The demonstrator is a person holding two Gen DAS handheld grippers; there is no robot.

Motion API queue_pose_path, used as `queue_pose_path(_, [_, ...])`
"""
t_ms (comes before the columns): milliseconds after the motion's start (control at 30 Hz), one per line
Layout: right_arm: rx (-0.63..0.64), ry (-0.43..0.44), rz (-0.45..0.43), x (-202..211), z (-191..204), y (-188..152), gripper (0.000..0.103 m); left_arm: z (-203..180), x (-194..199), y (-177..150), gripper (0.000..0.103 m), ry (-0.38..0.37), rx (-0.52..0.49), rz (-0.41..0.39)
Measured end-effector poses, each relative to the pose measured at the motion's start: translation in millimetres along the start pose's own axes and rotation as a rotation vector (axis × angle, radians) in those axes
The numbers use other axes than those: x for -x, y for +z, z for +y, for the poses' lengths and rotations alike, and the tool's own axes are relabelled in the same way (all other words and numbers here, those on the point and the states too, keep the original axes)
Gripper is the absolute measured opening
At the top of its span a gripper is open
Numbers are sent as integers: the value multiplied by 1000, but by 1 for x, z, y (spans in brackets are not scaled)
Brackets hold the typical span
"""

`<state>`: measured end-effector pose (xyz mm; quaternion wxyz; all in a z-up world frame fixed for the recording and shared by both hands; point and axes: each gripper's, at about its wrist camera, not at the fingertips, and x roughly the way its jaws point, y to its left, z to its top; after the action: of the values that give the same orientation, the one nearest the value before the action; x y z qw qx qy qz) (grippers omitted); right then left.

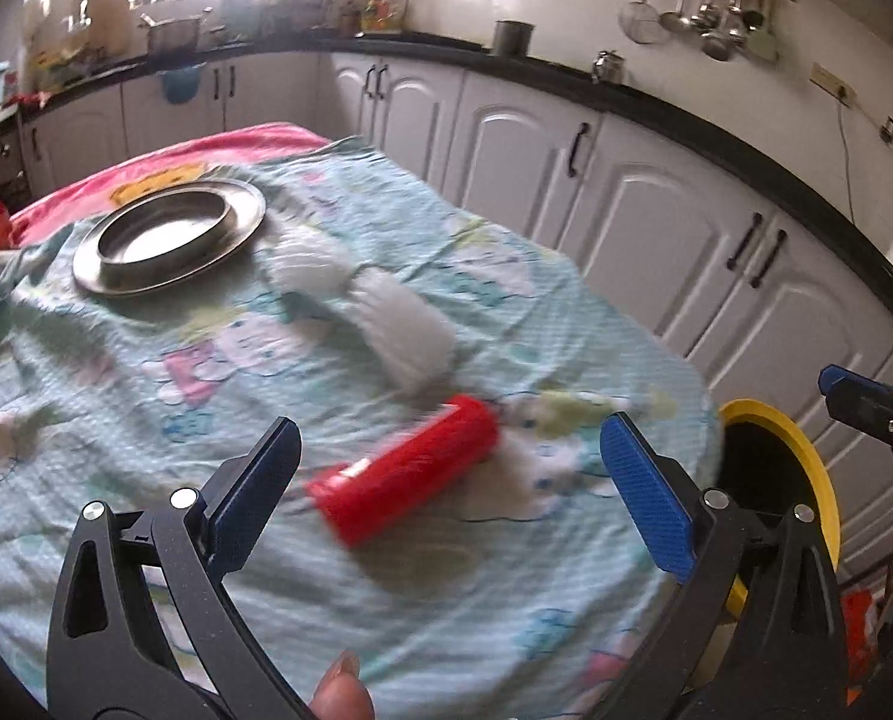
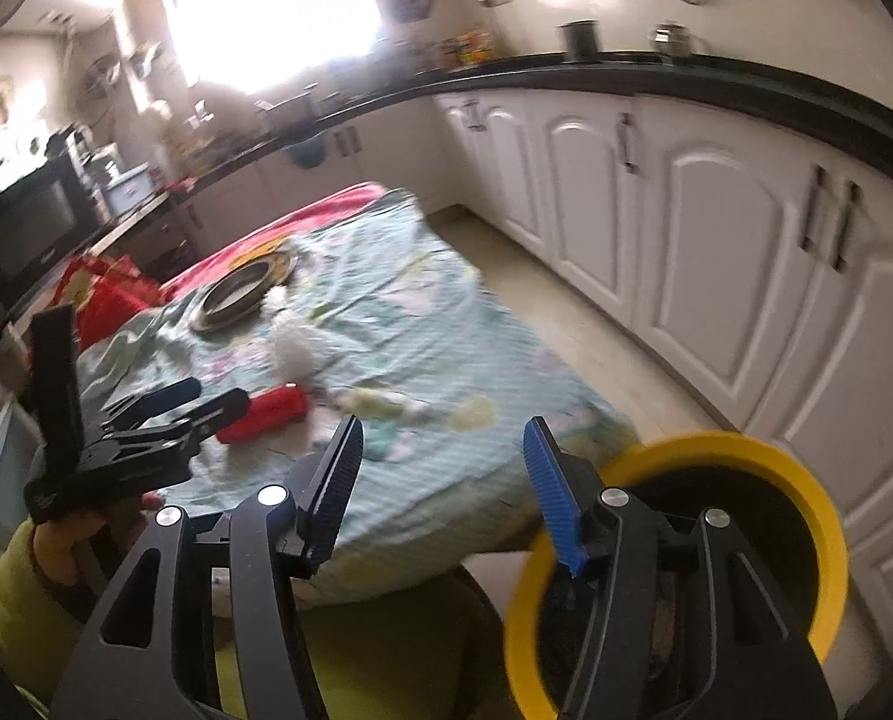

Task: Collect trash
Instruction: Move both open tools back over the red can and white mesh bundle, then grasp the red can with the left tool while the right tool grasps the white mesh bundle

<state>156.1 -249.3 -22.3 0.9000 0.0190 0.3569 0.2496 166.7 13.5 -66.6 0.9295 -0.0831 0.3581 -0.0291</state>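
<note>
Left tongs [image 1: 449,468] wide apart, empty, aimed at red cylinder [image 1: 407,471] lying on cloth-covered surface [image 1: 146,396], likely next trash. Right tongs [image 2: 443,480] apart, empty, beside yellow-rimmed bin [image 2: 830,546], likely drop point near surface edge. White crumpled wads [image 1: 368,300] near steel plate [image 1: 170,237].

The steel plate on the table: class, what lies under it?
The steel plate rests on a light blue printed cloth, with a pink cloth showing past its far side. The tabletop underneath is wholly covered.

Each hand-held gripper, the left [image 1: 449,468] and the right [image 2: 443,468], has black triangular-cutout arms, round silver screws and ribbed blue pads [image 1: 647,495]. The sleeve [image 2: 2,594] looks yellow-green, though blurred.
</note>
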Motion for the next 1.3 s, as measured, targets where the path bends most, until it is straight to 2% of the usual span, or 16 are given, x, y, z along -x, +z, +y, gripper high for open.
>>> queue_pose_path(167, [39, 71, 55, -32, 22, 20, 54, 27, -13, 4, 92, -28, -4, 39])
queue_pose_path(367, [104, 104, 103, -75, 47, 47, 54, 37, -31, 5, 92, -134, -20, 87])
queue_pose_path(467, [138, 120, 122, -97, 58, 60, 54, 36, -39, 3, 88, -175, -25, 109])
queue_pose_path(600, [181, 158, 181, -136, 73, 72, 54, 38, -49, -1, 76, -194, -26, 136])
queue_pose_path(733, [194, 197, 239, -169, 84, 78, 54, 39, -53, -4, 73, -207, -16, 147])
queue_pose_path(833, [194, 227, 275, -190, 92, 78, 54, 40, -53, -6, 63, -211, -15, 149])
queue_pose_path(933, [197, 239, 305, -206, 100, 77, 54, 40, -53, -8, 59, -216, -19, 153])
queue_pose_path(1100, [169, 239, 346, -229, 99, 73, 54, 37, -49, -13, 59, -223, -34, 159])
queue_pose_path(1167, [151, 249, 359, -233, 97, 68, 50, 34, -47, -15, 59, -221, -43, 161])
queue_pose_path(1267, [142, 255, 359, -233, 93, 63, 35, 27, -44, -19, 58, -219, -66, 167])
queue_pose_path(1300, [139, 259, 355, -232, 92, 62, 27, 25, -44, -20, 56, -219, -73, 171])
